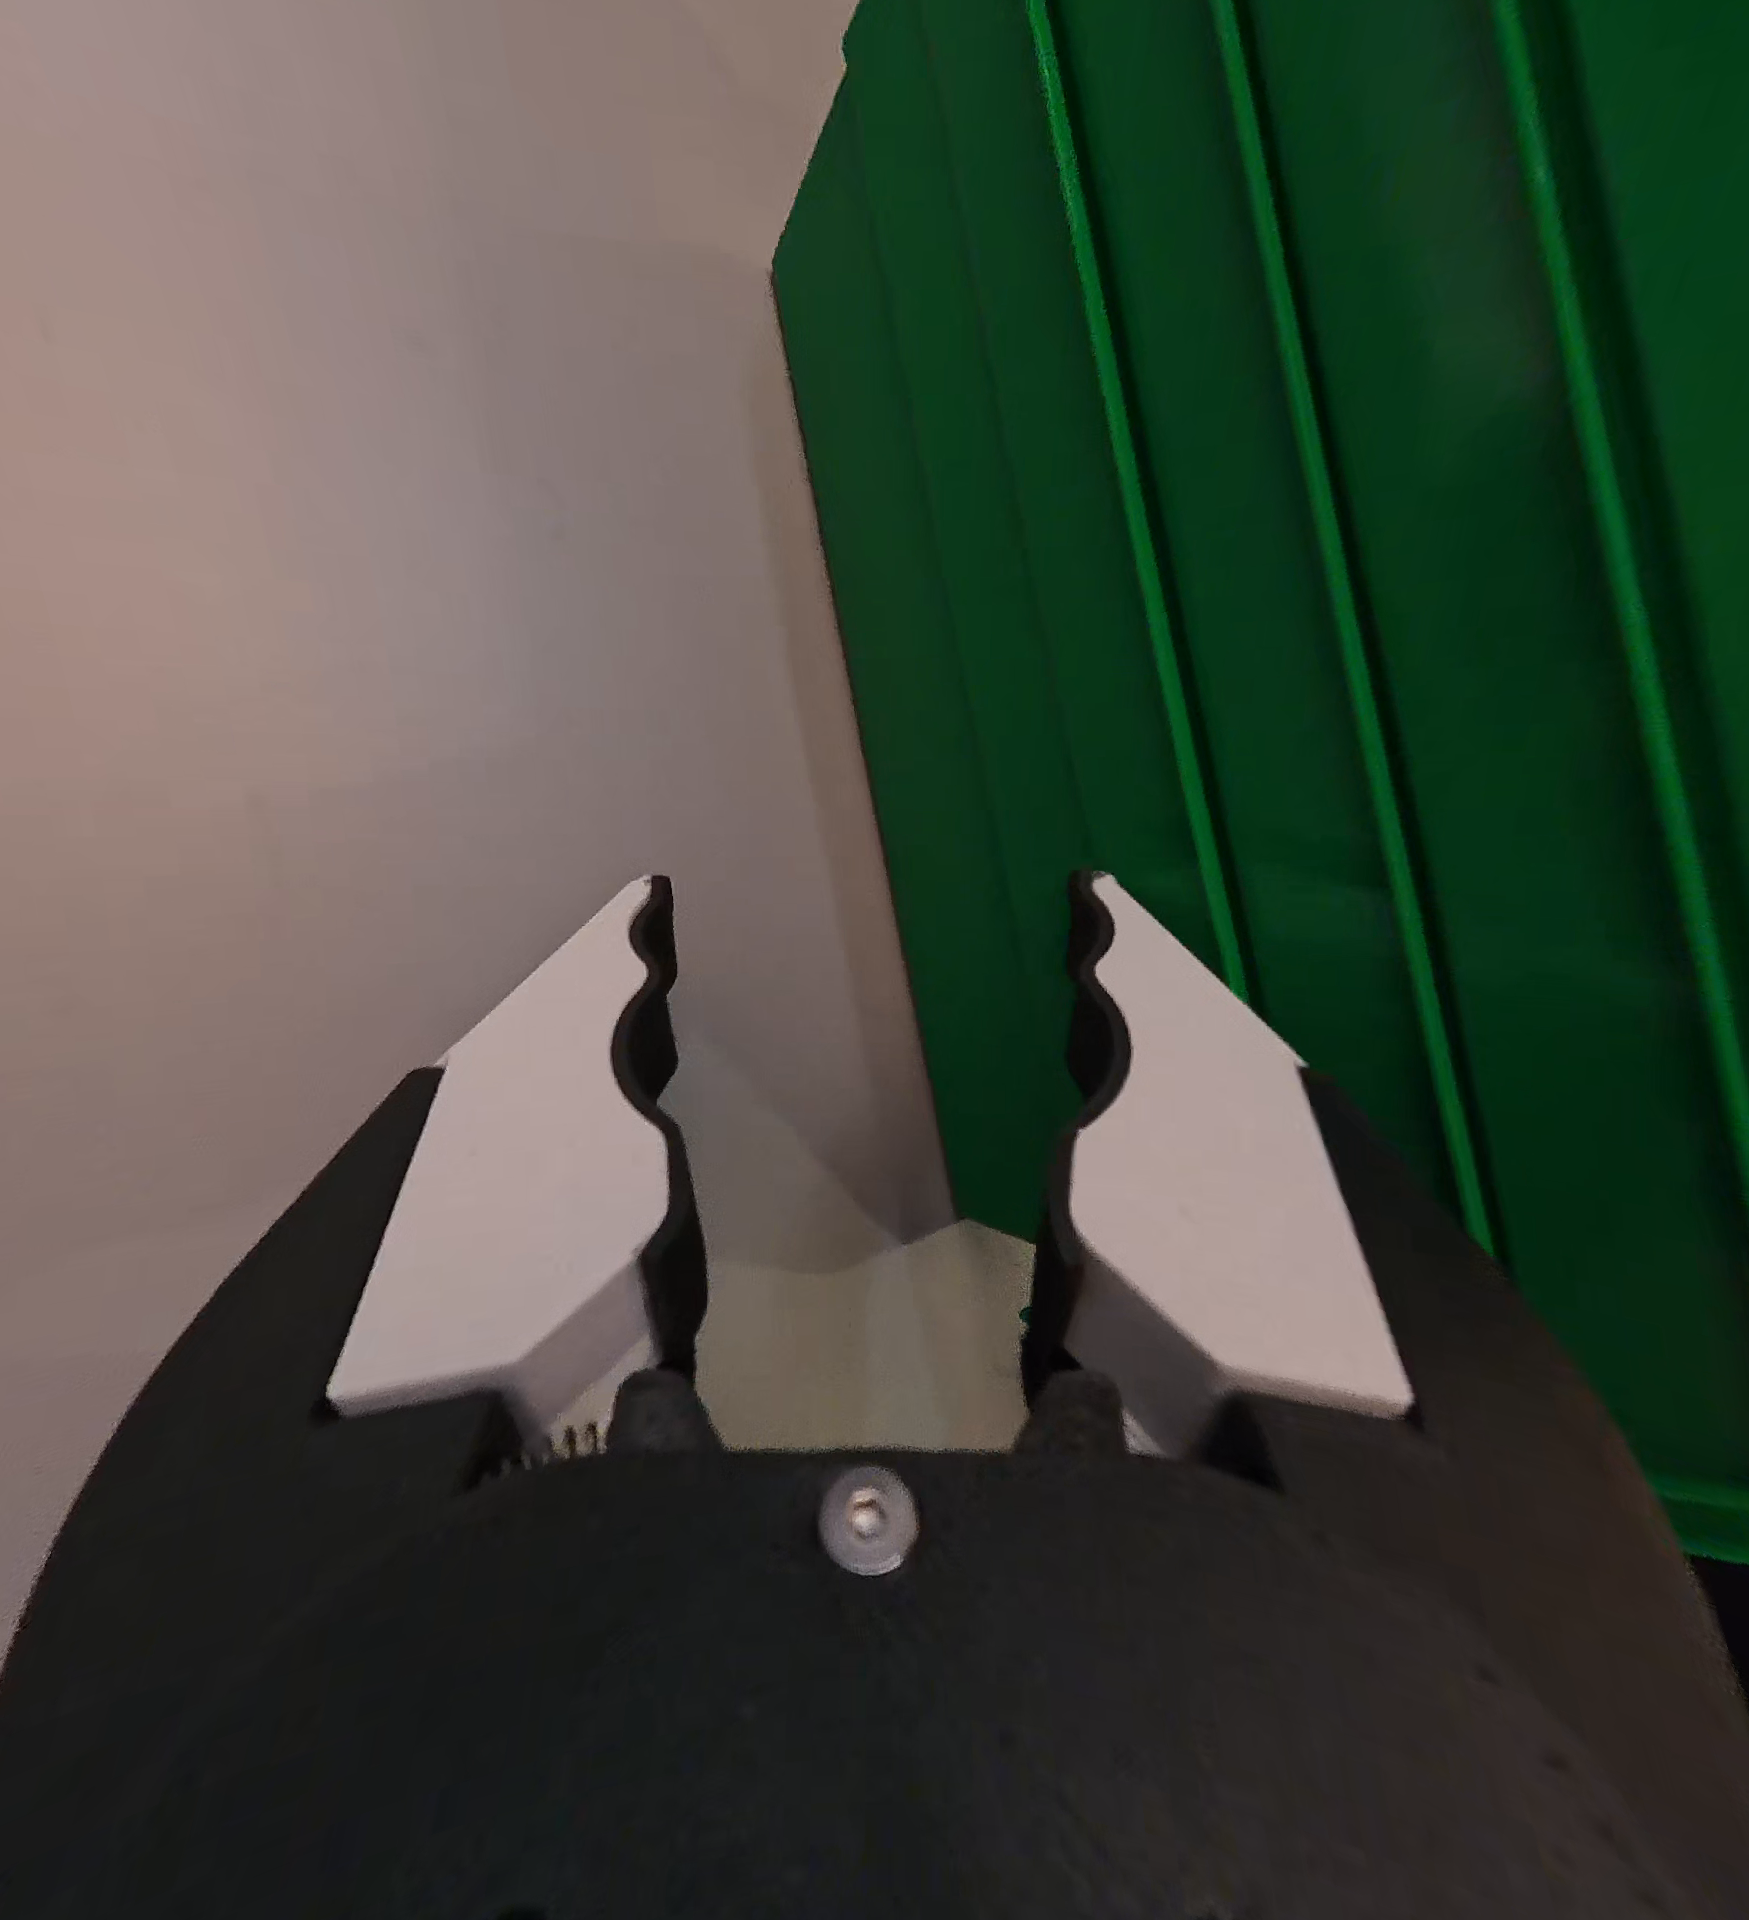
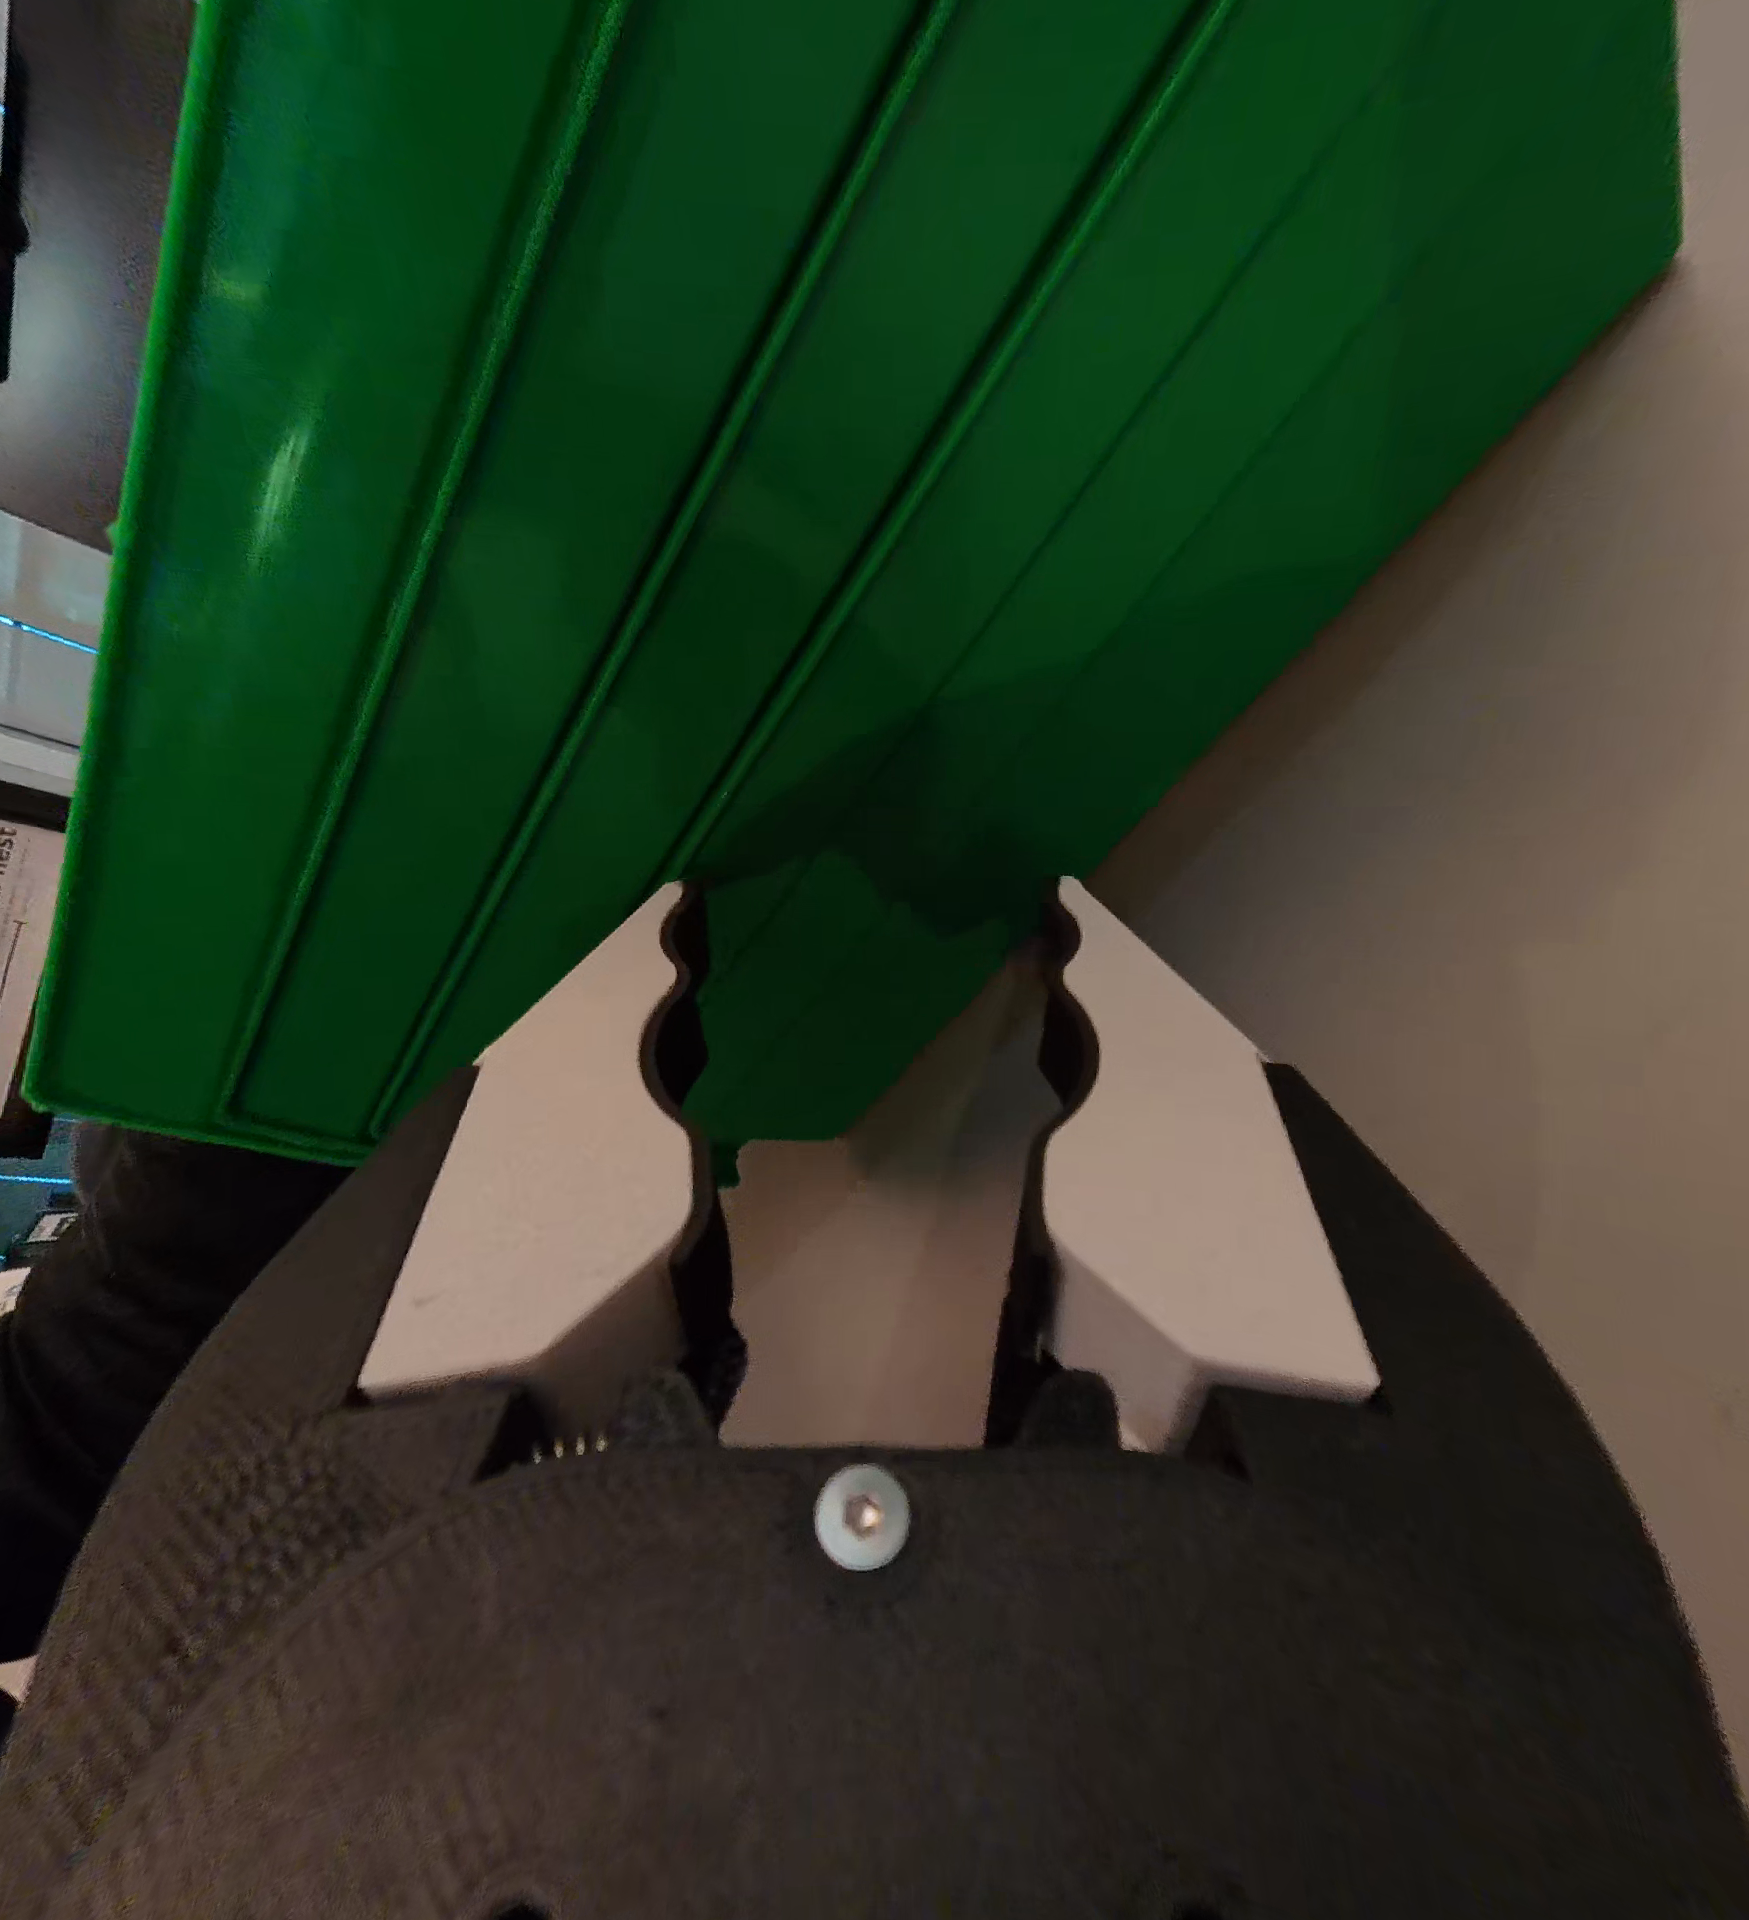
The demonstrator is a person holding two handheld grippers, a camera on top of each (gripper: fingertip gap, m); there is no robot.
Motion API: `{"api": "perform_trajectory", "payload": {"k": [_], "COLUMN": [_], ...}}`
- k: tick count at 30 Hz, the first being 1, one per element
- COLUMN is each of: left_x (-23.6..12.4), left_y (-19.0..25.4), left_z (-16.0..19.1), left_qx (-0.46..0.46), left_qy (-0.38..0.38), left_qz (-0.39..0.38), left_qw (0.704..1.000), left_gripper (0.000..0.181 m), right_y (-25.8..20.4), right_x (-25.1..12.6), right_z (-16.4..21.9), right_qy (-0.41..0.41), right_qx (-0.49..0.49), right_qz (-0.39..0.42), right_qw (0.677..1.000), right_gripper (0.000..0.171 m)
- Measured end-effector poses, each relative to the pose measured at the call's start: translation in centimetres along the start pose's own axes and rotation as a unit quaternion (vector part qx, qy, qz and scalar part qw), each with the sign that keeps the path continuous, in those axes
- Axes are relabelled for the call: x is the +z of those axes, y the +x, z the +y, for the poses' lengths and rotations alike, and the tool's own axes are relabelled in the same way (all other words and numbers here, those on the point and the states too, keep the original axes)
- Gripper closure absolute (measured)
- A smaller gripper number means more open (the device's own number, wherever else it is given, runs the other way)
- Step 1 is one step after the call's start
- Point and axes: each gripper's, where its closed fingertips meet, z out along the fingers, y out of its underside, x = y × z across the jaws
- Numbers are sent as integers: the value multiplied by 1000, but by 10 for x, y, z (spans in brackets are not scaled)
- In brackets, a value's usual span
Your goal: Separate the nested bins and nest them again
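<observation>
Right wrist view: right gripper jaws parted around the green bin corner, grip unconfirmed; left gripper open, empty, just beside the bin.

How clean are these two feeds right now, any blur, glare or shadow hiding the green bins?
Left wrist view: green bins slightly soft, evenly lit, their shadow on the pale surface. Right wrist view: a glare streak on the outer bin wall, dark shadow where the bins meet the right hand-held gripper, edges bowed by the wide lens.
</observation>
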Motion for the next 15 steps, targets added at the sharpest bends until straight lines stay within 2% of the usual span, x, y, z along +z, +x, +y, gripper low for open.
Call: {"api": "perform_trajectory", "payload": {"k": [3,10,15], "left_x": [-2,-10,-15], "left_y": [1,0,-4], "left_z": [-2,-12,-14], "left_qx": [8,18,15], "left_qy": [2,21,29], "left_qz": [-2,-26,-27], "left_qw": [1000,999,999], "left_gripper": [107,110,107], "right_y": [-10,-25,-23], "right_x": [-4,5,12], "right_z": [6,10,15], "right_qy": [3,2,-3], "right_qx": [-1,-12,-7], "right_qz": [-10,-12,-9], "right_qw": [1000,1000,1000], "right_gripper": [100,104,97]}}
